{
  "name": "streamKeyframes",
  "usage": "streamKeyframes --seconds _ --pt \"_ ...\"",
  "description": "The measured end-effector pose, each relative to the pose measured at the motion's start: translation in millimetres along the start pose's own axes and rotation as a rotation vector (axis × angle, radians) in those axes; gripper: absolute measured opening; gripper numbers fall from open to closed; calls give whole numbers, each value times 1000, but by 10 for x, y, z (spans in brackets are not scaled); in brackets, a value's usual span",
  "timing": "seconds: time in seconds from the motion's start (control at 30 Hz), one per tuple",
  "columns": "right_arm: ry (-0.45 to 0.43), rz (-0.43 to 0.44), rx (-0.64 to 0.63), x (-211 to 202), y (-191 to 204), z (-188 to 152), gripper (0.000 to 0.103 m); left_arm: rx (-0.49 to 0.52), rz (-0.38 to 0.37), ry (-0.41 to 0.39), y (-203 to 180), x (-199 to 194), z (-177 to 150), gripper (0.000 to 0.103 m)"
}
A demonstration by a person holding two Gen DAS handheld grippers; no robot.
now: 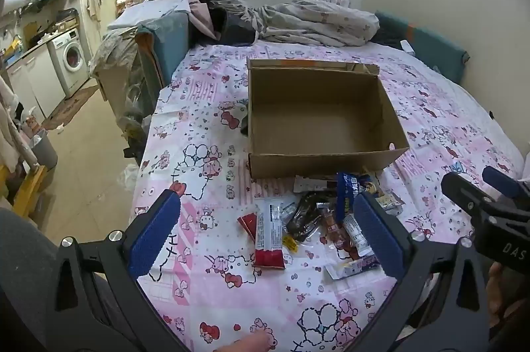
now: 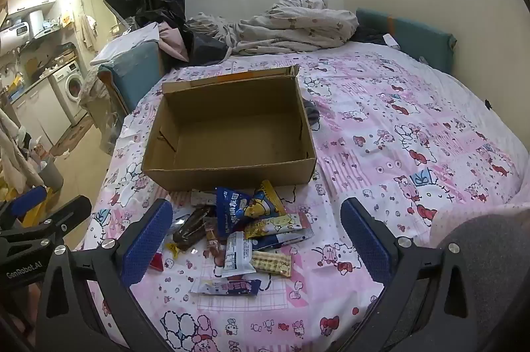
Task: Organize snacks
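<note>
Blue-padded fingers of the left tool [image 1: 266,229] frame the nearest part of the scene, spread wide with nothing between them; the right tool [image 2: 256,236] is likewise spread and empty. Both hover over the pink cartoon-print bed [image 2: 414,126], on the side of the snack pile [image 2: 237,236] away from the cardboard box [image 2: 232,133].

Taking the box as landmark: it sits open and empty, its long side running across both views. Loose wrappers lie scattered on the bed just in front of its near wall, the closest ones almost touching it.

Within the pile, a red-and-white bar [image 1: 269,236] lies with its long axis pointing roughly toward the box, at the pile's left edge. It sits almost centred between the left tool's fingers, so the left hand seems the nearer one for it. A blue packet [image 2: 232,212] stands partly propped near the box wall, and a pale flat sachet [image 2: 228,285] lies farthest from the box, long axis parallel to the box's front; both sit inside the right tool's span.

My judgement: nothing is sorted yet, and any pick needs only a short carry forward over the near wall.
</note>
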State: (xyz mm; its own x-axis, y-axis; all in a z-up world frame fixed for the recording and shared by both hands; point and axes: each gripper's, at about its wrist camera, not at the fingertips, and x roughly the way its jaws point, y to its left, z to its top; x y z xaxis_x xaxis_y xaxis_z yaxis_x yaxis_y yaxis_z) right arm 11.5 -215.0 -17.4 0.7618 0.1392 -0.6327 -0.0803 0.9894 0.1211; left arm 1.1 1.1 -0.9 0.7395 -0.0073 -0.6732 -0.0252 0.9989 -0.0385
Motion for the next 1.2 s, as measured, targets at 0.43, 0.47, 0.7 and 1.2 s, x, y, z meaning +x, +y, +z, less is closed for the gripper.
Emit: streamKeyframes --seconds 0.43,0.47,0.7,1.2 --pt "-3 6 12 -1 -23 7 103 12 29 -22 -28 -20 -9 103" --pt "-1 6 15 -3 -32 9 103 13 29 -23 -32 -18 -11 103" --pt "2 9 25 -7 -50 10 103 9 28 -22 -17 -34 6 103" --pt "7 12 26 13 -52 6 103 10 29 -27 -9 -29 15 103"
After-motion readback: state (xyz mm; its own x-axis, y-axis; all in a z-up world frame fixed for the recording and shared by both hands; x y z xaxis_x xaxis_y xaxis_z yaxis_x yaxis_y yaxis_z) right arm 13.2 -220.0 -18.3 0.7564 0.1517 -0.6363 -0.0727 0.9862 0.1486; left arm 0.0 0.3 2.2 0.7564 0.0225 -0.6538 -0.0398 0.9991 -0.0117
